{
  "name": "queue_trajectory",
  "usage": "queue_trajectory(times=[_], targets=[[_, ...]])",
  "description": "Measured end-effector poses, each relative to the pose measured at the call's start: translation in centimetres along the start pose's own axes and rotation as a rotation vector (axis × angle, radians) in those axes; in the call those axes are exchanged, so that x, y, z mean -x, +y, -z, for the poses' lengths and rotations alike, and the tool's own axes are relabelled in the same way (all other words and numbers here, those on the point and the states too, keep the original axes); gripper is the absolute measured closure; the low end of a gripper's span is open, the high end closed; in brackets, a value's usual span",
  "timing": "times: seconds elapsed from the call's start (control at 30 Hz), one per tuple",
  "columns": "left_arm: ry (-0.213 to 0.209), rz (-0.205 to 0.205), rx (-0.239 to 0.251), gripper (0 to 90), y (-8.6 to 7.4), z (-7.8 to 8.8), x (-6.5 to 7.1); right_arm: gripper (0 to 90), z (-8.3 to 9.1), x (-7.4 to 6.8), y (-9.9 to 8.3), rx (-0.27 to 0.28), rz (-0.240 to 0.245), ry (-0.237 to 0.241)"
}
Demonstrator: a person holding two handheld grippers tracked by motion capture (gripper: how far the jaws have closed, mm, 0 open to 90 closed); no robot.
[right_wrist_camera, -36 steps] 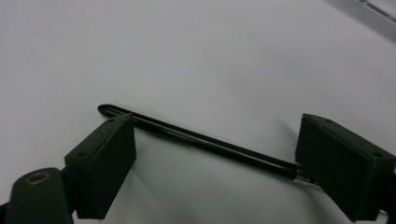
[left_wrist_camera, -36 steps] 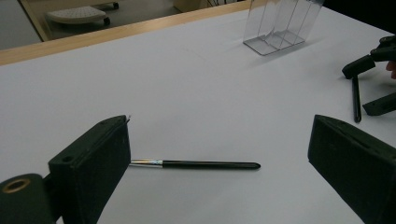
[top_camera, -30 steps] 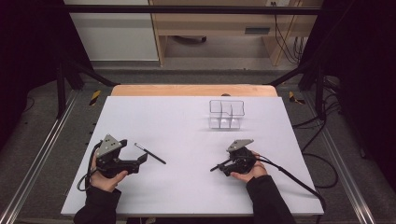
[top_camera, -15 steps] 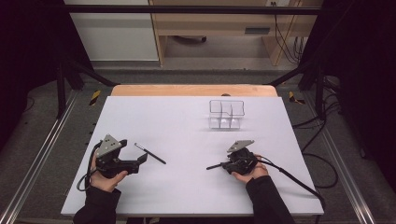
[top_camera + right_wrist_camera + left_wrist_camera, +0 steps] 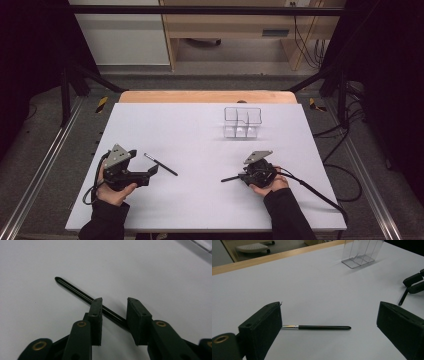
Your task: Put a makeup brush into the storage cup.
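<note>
Now, left to right: the left gripper [image 5: 152, 171] rests wide open, a black brush [image 5: 161, 164] just past it at two o'clock; the right gripper [image 5: 113, 306], its jaws just narrowed, straddles a second brush [image 5: 75, 292] without yet pinching it, so pickup looks imminent.

Left tool [image 5: 154, 170] agape — right tool [image 5: 113, 315] closing, seemingly ungripped.

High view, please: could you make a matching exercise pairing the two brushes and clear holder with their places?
1 left brush
2 right brush
3 clear holder

A far right of the table
B between the right tool's jaws
C loose before the left tool

Pairs: 1-C, 2-B, 3-A. Those jaws have just been closing.
</note>
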State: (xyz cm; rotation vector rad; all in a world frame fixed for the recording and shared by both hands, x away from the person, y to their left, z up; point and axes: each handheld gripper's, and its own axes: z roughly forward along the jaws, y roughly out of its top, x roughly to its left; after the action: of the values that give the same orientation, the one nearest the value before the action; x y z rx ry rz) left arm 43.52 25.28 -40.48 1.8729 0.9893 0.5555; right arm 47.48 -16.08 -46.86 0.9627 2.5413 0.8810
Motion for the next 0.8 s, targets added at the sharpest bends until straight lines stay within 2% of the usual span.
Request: queue_trajectory(times=[0.27, 0.37, 0.57, 0.8], targets=[[-0.004, -0.004, -0.003, 5.2, 0.0, -0.02, 0.04, 62.0, -0.27, -0.12, -0.07, 0.007, 0.014, 0.023], [-0.006, -0.005, -0.002, 5.2, 0.01, 0.0, 0.1, 62.5, -0.28, -0.13, -0.08, 0.008, 0.006, 0.027], [-0.005, -0.004, 0.0, 5.2, 0.03, 0.09, 0.03, 70.9, 0.12, -0.3, -0.07, -0.021, -0.012, 0.038], [-0.006, -0.003, 0.001, 5.3, 0.06, 0.15, 0.03, 77.2, 0.61, -0.53, -0.16, -0.047, -0.008, 0.046]])
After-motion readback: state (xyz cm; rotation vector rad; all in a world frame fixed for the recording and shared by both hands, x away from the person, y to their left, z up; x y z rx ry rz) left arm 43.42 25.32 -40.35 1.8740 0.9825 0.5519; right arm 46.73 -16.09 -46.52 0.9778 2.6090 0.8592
